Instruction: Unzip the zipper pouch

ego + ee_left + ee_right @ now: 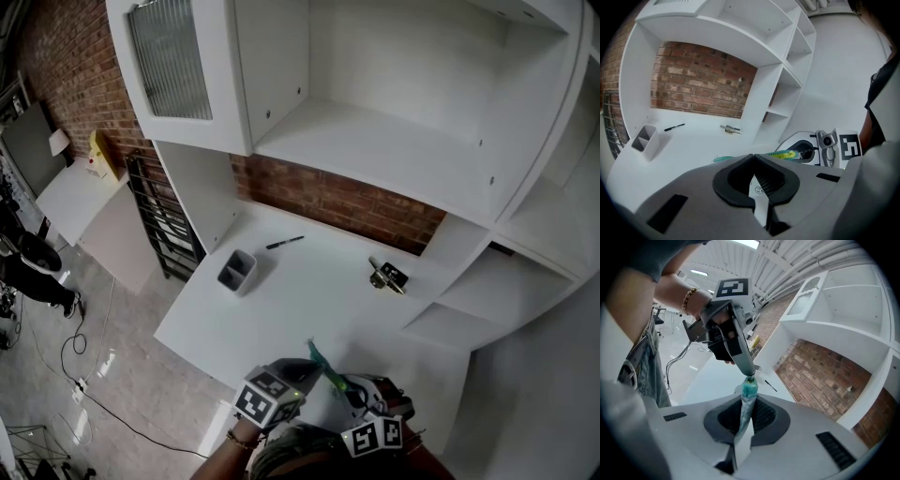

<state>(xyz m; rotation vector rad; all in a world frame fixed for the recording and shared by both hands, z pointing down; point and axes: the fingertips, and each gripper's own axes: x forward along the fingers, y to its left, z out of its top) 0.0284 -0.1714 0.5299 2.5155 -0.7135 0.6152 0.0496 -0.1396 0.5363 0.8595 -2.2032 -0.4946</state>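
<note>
Left gripper [753,157]: jaws were together, pinching the teal end of the zipper pouch [749,391].
Right gripper [746,404]: was clamped on the pouch's body, just below the left one's tip.
Pouch: was held between both tips, over the white desk [309,286] near its front edge.

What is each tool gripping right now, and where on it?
Both grip the zipper pouch: the right tool clamps its pale fabric just below the teal end; the left tool pinches that teal end.
</note>
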